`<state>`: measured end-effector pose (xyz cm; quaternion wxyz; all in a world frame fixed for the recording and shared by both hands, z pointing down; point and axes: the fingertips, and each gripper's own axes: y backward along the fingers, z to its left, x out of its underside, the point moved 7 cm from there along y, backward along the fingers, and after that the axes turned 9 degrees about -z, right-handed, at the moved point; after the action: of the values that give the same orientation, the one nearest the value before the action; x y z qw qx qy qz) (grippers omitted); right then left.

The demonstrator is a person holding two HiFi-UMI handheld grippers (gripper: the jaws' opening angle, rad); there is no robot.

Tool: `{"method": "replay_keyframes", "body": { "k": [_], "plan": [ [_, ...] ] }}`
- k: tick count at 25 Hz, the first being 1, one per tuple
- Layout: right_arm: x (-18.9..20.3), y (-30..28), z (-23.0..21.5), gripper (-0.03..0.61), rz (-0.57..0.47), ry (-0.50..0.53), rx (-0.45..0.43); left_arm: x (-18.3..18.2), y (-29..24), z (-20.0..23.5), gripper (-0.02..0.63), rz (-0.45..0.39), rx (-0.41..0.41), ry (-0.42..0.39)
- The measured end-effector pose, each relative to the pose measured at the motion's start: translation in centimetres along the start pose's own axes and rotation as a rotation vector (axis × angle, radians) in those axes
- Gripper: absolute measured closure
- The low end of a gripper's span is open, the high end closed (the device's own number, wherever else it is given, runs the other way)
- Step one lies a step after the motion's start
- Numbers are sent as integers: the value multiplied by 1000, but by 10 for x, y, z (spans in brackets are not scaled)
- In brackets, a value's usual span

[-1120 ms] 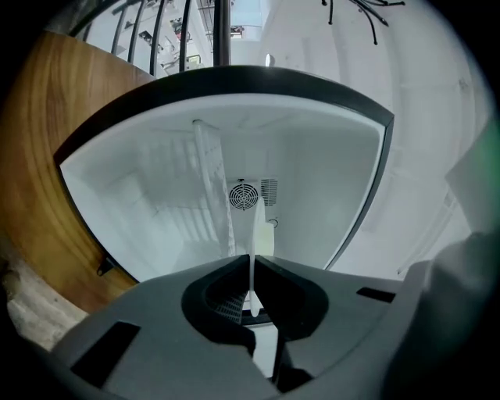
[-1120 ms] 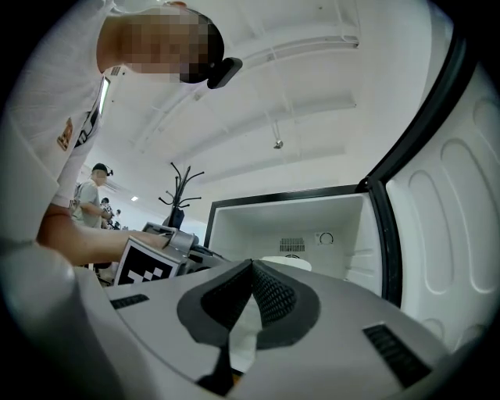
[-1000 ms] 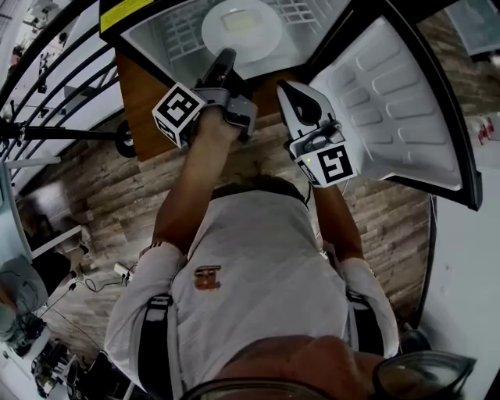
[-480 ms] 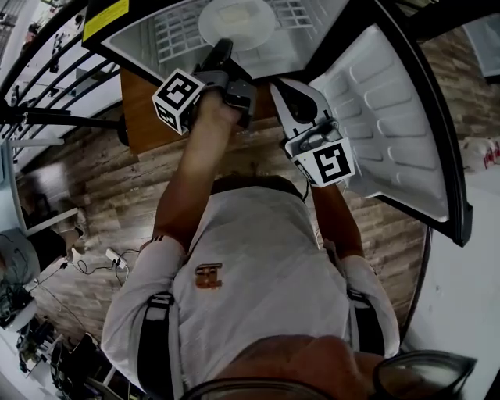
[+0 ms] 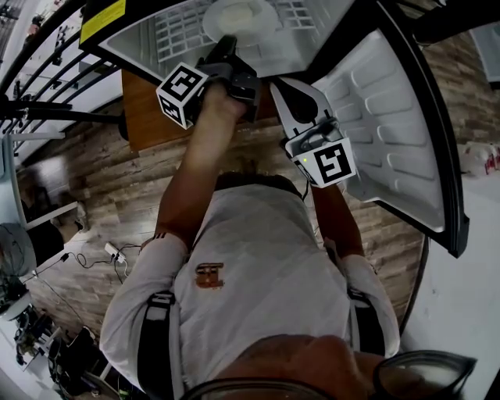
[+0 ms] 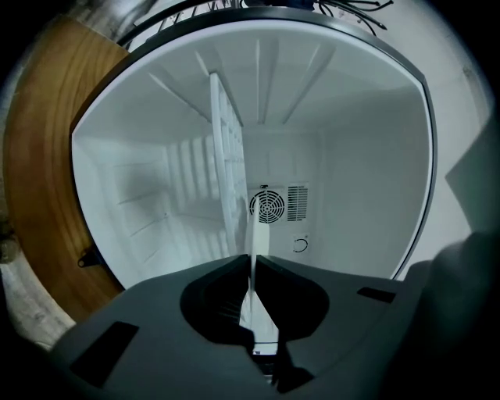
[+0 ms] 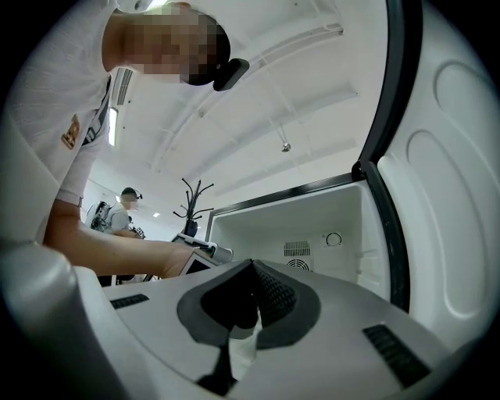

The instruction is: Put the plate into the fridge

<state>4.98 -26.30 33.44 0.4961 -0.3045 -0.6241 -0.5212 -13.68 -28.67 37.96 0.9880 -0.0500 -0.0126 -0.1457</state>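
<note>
The white plate (image 5: 238, 17) is inside the open fridge (image 5: 148, 43), over its wire shelf (image 5: 178, 30). My left gripper (image 5: 226, 44) is shut on the plate's near rim, at the fridge opening. In the left gripper view the plate (image 6: 255, 250) shows edge-on as a thin white strip pinched between the dark jaws of the left gripper (image 6: 254, 259), with the wire shelf (image 6: 226, 164) beside it and the fridge's back wall vent beyond. My right gripper (image 5: 278, 86) hangs shut and empty just in front of the fridge, beside the open door (image 5: 387, 117). In its own view the right gripper (image 7: 250, 266) holds nothing.
The fridge door (image 7: 449, 203) swings out to the right. A brown wooden panel (image 5: 144, 117) flanks the fridge on the left, with black railings (image 5: 47, 70) beyond. Cables (image 5: 109, 254) lie on the plank floor. Another person (image 7: 125, 209) stands far off.
My left gripper has carried the plate deeper into the fridge, towards the top of the head view. The right gripper has shifted slightly the same way and stays shut.
</note>
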Motion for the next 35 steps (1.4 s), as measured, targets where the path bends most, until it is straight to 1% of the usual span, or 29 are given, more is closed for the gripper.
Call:
{"method": "replay_keyframes", "body": {
  "k": [3, 9, 14, 16, 19, 22, 26, 29, 33, 35],
  "plan": [
    [-4, -6, 4, 546, -31, -3, 9, 0, -1, 2, 588, -5, -16, 8],
    [3, -5, 6, 546, 8, 12, 5, 1, -6, 1, 588, -9, -29, 22],
    [4, -5, 4, 546, -2, 8, 23, 3, -9, 0, 588, -17, -14, 31],
    [5, -5, 2, 546, -8, 6, 32, 3, -10, 0, 588, -18, -6, 25],
    [9, -4, -1, 546, -5, 8, 36, 3, -10, 0, 588, -11, 1, -6],
    [12, -4, -3, 546, 7, 4, 45, 2, -11, -1, 586, 2, -5, -44],
    [14, -3, -5, 546, 8, -1, 52, 2, -12, -6, 557, 41, -24, -86],
    [16, -3, -5, 546, 10, -7, 56, 3, -13, -8, 523, 78, -35, -81],
    [17, -1, -7, 546, 8, -12, 61, 3, -13, -8, 520, 95, -37, -74],
    [17, 0, -8, 546, 7, -13, 63, 4, -13, -9, 500, 109, -38, -70]
  ]
}}
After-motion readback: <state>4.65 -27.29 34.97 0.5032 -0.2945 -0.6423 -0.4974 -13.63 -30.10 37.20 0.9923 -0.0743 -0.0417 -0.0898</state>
